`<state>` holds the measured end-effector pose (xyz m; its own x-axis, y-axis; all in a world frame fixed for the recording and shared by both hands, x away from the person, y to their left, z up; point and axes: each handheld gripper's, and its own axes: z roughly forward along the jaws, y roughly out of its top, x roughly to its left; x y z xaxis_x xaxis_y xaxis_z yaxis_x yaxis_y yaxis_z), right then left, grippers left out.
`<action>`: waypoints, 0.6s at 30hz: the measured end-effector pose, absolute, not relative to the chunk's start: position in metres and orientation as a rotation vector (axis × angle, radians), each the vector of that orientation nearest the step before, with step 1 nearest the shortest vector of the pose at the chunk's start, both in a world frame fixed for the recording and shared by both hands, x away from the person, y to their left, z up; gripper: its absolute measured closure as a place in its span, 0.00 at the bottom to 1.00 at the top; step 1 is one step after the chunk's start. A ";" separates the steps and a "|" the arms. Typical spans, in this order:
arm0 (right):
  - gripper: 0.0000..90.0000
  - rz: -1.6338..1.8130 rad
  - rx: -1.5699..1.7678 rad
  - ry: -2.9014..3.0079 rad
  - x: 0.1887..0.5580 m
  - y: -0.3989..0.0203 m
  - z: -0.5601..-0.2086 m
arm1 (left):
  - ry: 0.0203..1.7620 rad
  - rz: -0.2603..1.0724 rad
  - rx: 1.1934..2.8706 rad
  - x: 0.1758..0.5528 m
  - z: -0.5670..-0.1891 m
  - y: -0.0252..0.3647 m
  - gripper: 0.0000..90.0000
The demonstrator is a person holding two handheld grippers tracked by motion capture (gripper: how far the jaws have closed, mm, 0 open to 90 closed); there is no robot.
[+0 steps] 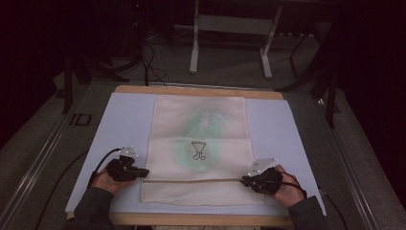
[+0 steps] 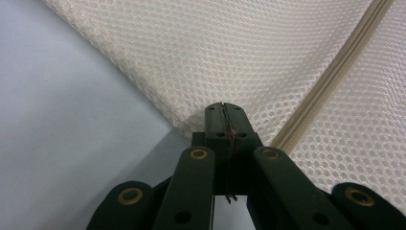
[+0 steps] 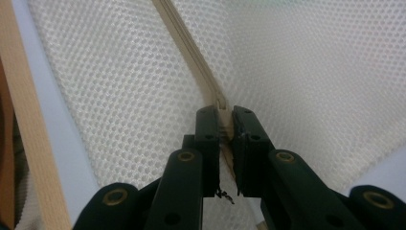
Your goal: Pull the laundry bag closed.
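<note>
We see left tongs (image 1: 143, 171) pinching mesh bag (image 1: 198, 143) at its 9 o'clock edge | right tongs (image 1: 245, 180) pinching zipper (image 1: 191, 180) end at 3 o'clock | bag flat on surface (image 1: 119, 124), long axis 12–6, zipper 9–3.

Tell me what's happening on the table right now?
A person works on a cream mesh laundry bag lying flat on a pale blue mat. The left tool is shut on the bag's left edge by the zipper line. The right tool is clamped on the zipper's end at the right edge, seemingly the pull. The bag holds something green, and the zipper looks closed.
</note>
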<state>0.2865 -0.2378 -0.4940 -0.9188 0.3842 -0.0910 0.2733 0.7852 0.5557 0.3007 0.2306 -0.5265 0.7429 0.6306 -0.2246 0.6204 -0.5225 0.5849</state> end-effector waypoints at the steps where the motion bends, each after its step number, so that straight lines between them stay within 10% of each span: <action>1: 0.91 0.827 0.526 2.775 0.287 -0.239 -0.494 | 0.937 0.020 2.280 0.301 -0.527 0.231 1.00; 18: 0.91 0.832 0.557 2.769 0.288 -0.250 -0.494 | 0.937 0.021 2.279 0.301 -0.527 0.230 1.00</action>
